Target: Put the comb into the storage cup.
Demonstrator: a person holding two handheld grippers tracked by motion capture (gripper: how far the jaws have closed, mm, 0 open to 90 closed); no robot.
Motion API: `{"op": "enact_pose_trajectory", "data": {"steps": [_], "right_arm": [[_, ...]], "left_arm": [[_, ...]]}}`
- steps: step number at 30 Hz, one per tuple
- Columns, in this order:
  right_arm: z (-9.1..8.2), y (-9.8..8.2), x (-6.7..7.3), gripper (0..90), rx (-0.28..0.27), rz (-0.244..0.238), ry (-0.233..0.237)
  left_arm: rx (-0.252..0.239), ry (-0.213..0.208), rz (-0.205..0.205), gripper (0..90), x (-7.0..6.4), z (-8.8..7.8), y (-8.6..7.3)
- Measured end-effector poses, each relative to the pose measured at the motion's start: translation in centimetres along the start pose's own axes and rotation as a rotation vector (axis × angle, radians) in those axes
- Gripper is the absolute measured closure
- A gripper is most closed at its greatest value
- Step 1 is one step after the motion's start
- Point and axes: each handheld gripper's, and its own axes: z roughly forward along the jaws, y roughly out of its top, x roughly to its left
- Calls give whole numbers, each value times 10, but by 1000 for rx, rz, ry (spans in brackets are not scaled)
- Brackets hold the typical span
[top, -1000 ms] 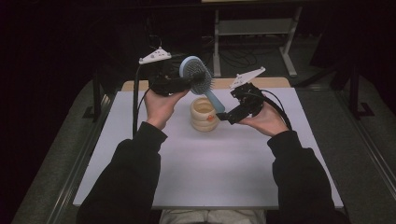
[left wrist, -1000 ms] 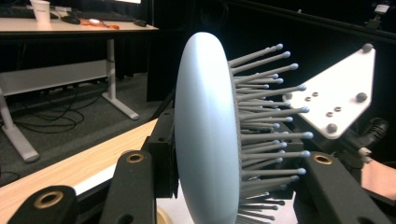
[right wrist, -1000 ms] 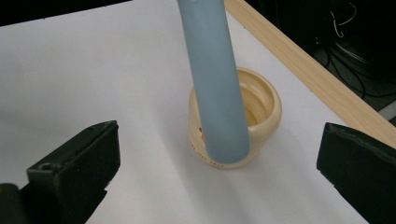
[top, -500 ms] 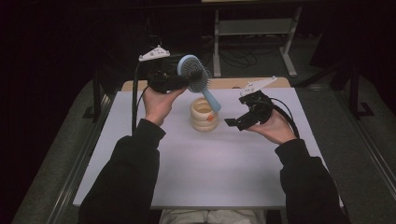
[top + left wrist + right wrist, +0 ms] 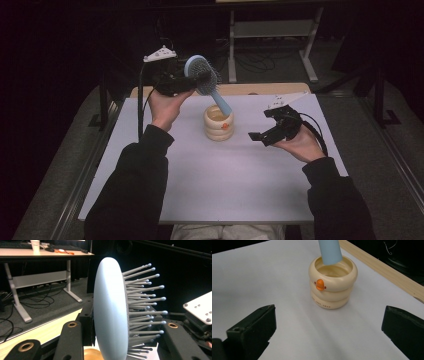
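A light-blue hairbrush (image 5: 201,73) hangs tilted above the table, and my left gripper (image 5: 196,80) is shut on its oval head. The left gripper view has the head (image 5: 110,312) edge-on between the jaws, its grey bristles pointing right. Its handle (image 5: 221,103) slants down into a cream ringed cup with an orange duck beak (image 5: 218,124). My right gripper (image 5: 261,125) stands open to the right of the cup, low over the table, nothing between its fingers. The right gripper view looks at the cup (image 5: 333,282) and the handle (image 5: 330,251) entering its mouth.
The cup stands on a white table top (image 5: 200,185) with a wooden strip (image 5: 270,89) along its far edge. Behind it, over dark floor, stands a desk frame (image 5: 272,30) with cables. Metal rails run along both sides of the table.
My right gripper has drawn back from the brush handle, moving right and down toward the table. The left gripper has kept the brush nearly still.
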Motion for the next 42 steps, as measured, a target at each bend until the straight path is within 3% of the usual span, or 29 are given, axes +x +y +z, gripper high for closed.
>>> {"op": "enact_pose_trajectory", "data": {"steps": [19,27,42], "right_arm": [[-25,-40,0,0,-80,67,-15],[-36,-59,7,0,-100,75,-10],[-45,-86,14,0,-141,93,-21]], "left_arm": [[33,49,11,550,16,6,-4],[57,70,24,549,20,12,-8],[99,87,8,549,31,25,-22]]}}
